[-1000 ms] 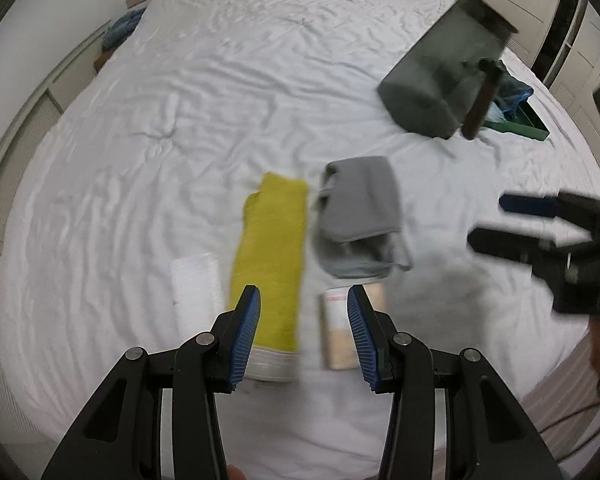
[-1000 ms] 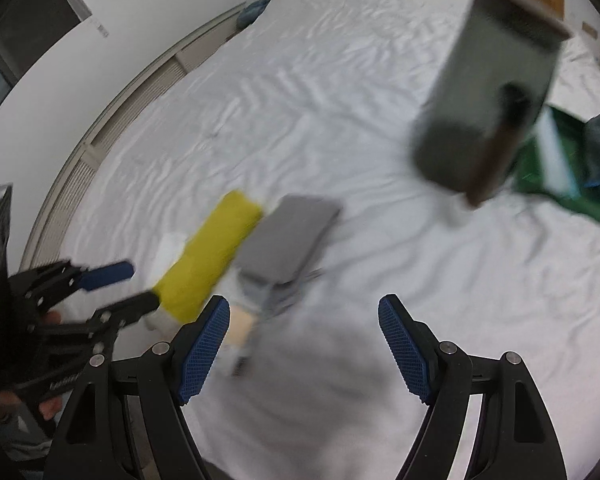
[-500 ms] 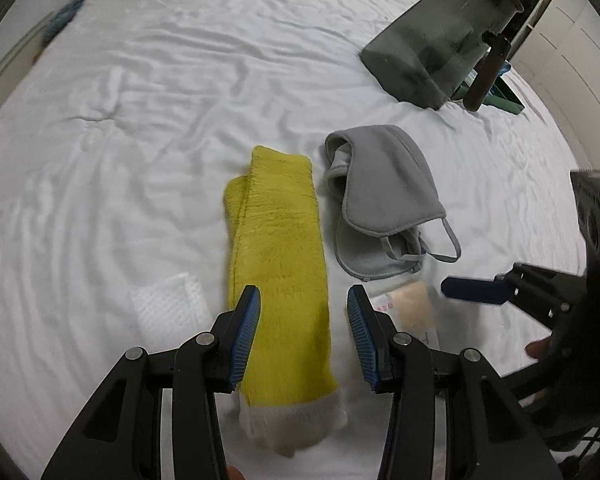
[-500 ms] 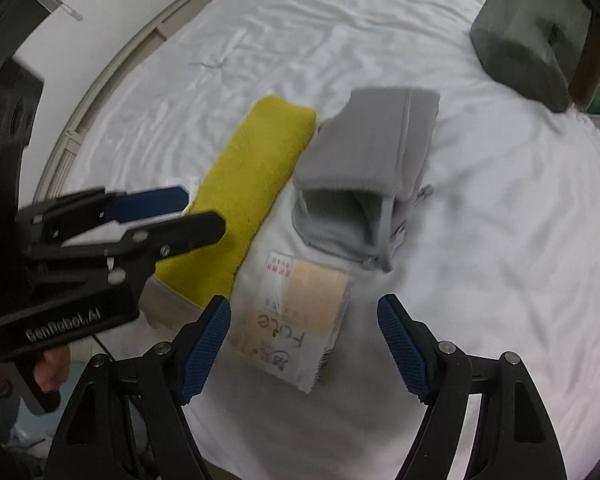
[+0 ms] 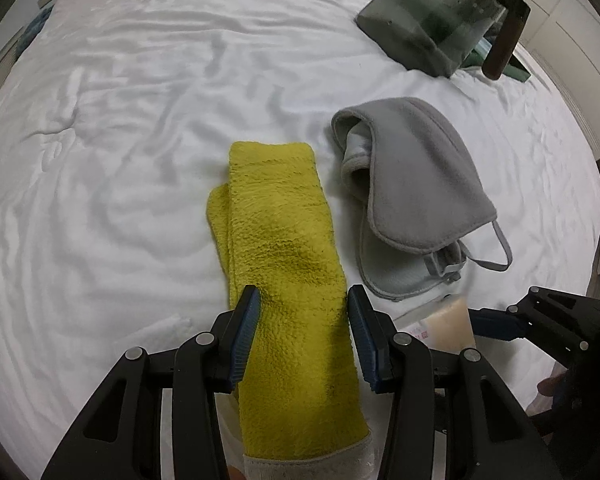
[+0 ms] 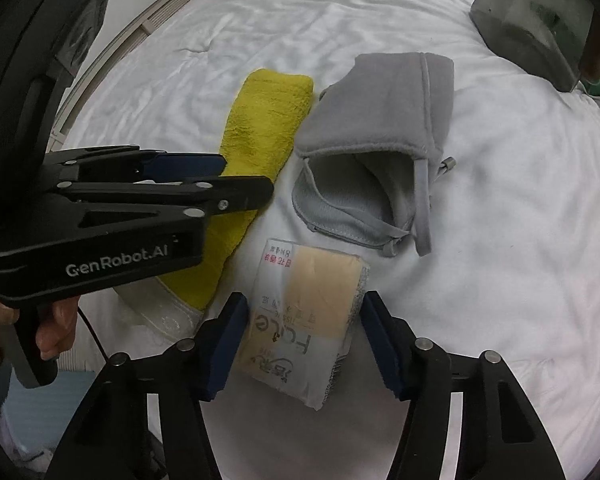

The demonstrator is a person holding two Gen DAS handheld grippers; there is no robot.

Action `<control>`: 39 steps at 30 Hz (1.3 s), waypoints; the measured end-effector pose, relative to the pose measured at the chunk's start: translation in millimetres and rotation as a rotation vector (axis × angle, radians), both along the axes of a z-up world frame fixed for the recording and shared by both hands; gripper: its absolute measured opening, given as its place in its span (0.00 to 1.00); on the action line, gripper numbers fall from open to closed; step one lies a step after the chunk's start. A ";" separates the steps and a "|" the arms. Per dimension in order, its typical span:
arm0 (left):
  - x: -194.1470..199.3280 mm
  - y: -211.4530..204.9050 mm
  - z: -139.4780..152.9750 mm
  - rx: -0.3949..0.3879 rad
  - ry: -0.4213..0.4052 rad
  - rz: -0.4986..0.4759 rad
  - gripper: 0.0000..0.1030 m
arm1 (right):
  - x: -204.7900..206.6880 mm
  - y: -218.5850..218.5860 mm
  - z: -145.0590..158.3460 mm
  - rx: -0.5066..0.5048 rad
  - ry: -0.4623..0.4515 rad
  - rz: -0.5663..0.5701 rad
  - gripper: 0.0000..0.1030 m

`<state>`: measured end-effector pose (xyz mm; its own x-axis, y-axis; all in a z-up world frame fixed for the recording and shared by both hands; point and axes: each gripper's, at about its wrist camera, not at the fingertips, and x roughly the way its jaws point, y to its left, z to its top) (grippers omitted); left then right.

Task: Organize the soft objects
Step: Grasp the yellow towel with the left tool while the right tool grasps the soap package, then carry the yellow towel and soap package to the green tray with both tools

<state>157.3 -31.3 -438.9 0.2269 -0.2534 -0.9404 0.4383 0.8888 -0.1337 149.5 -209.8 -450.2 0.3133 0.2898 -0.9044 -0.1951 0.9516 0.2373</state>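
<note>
Closing around the tissue pack (image 6: 308, 320), the right claw (image 6: 302, 332) has it between its pads, not yet pinched; a skewed bite could crumple the soft wrapper or squirt it sideways. Just left, the yellow towel (image 5: 284, 264) lies lengthwise on the bed (image 5: 140, 120), the left claw (image 5: 302, 332) half-open astride it, pads beside the edges. Gray mask (image 6: 380, 128) sits just beyond.

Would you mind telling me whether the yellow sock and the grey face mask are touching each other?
Apart. The left wrist view shows a strip of white bedsheet running between the yellow sock and the grey face mask along their whole length.
</note>
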 end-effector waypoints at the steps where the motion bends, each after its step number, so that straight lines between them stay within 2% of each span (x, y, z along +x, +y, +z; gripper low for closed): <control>1: 0.2 -0.7 -0.8 0.002 0.002 0.000 0.39 | -0.4 0.5 -0.5 -0.001 -0.001 -0.003 0.56; 5: 2.4 -10.5 -7.3 0.032 0.008 -0.014 0.41 | -1.2 3.7 -4.2 0.002 0.003 -0.006 0.51; 9: 5.5 -12.9 -10.7 0.026 0.007 -0.002 0.40 | -4.6 -1.1 -4.3 0.021 0.002 -0.002 0.45; 12: 4.4 -7.1 -8.7 0.021 -0.009 0.013 0.29 | -8.2 -7.5 -2.3 0.042 0.001 0.003 0.40; 14: 2.6 -4.9 -5.5 0.022 -0.023 0.014 0.17 | -9.3 -10.3 -0.5 0.055 -0.004 0.008 0.37; 19: -3.7 -2.3 3.9 0.032 -0.047 0.016 0.12 | -15.4 -16.8 5.8 0.065 -0.021 0.031 0.33; 29: -13.7 3.3 28.2 0.012 -0.056 0.060 0.09 | -21.3 -35.6 20.3 0.093 -0.035 0.045 0.30; 39: -35.4 2.9 66.5 0.009 -0.075 0.116 0.09 | -34.4 -66.1 48.3 0.104 -0.054 0.054 0.30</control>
